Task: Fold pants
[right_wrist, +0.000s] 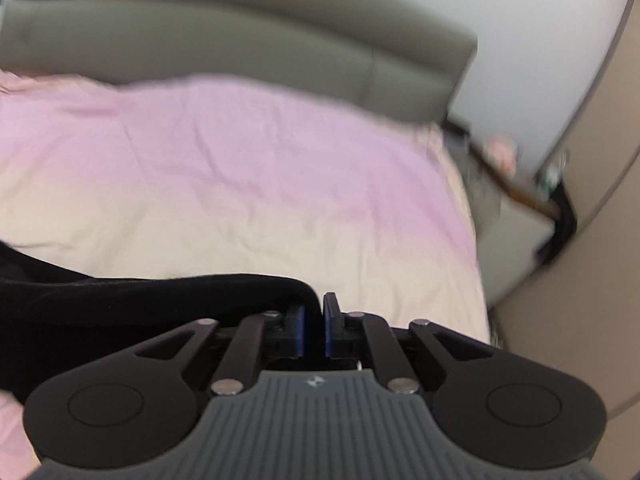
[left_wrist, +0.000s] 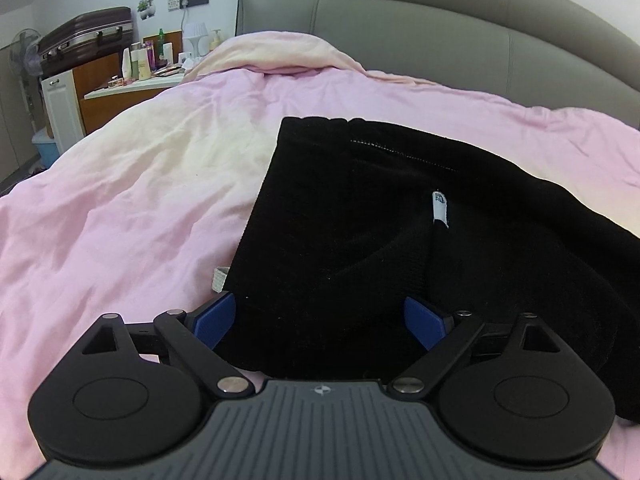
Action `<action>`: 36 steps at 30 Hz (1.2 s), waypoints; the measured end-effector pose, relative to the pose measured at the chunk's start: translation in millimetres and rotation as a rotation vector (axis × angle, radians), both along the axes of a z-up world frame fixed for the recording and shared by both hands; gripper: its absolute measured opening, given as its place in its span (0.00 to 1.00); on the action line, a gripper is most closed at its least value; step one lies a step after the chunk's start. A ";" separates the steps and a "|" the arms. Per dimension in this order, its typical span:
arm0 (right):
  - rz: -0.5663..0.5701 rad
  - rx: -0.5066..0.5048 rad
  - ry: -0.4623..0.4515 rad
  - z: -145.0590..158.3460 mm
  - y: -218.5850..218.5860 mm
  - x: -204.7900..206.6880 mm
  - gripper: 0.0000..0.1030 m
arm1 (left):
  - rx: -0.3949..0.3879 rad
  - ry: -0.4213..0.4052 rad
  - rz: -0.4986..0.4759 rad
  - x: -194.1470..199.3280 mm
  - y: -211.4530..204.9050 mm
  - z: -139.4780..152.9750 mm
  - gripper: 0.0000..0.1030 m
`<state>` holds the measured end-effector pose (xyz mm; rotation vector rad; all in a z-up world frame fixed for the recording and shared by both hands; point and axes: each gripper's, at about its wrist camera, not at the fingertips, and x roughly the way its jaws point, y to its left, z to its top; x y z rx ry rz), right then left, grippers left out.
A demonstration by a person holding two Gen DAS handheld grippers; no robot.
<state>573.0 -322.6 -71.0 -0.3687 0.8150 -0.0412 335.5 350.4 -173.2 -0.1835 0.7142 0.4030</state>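
On the pink bed (left_wrist: 120, 208), right gripper (right_wrist: 314, 320) pinches the black pants (left_wrist: 360, 240) (edge fold); left gripper (left_wrist: 320, 320) spread wide.

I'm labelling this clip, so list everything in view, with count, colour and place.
soft black pants: one, black, partly folded on the bed, white label showing
pink quilt: one, pink fading to cream, covering the bed
padded grey headboard: one, grey, behind the quilt
dark hard suitcase: one, dark brown, on the cabinet at far left
toiletry bottles: several, mixed colours, on the bedside counter
left hand-held gripper: one, black with blue pads, open over the pants
right hand-held gripper: one, black with blue pads, shut on the pants' edge
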 end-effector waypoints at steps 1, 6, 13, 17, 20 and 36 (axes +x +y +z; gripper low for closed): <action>-0.109 -0.044 0.051 -15.4 -1.5 22.2 0.26 | -0.008 -0.001 0.000 0.3 1.6 -0.3 1.00; -0.292 0.001 -0.009 -41.8 -3.0 40.5 0.28 | -0.018 -0.007 0.005 -2.2 10.7 -3.0 1.00; -0.240 0.429 -0.024 -75.4 -6.7 -26.6 0.34 | -0.102 -0.025 0.049 -7.4 20.2 -4.1 1.00; -0.351 0.697 0.011 -112.9 -26.7 -51.4 0.35 | -0.180 -0.046 0.092 -15.2 28.7 2.8 1.00; -0.416 0.844 0.030 -137.6 -33.2 -57.9 0.35 | -0.255 -0.075 0.122 -22.8 38.4 6.1 1.00; -0.409 1.210 -0.236 -103.7 -19.4 -62.2 0.00 | -0.298 -0.059 0.160 -23.6 43.5 0.7 1.00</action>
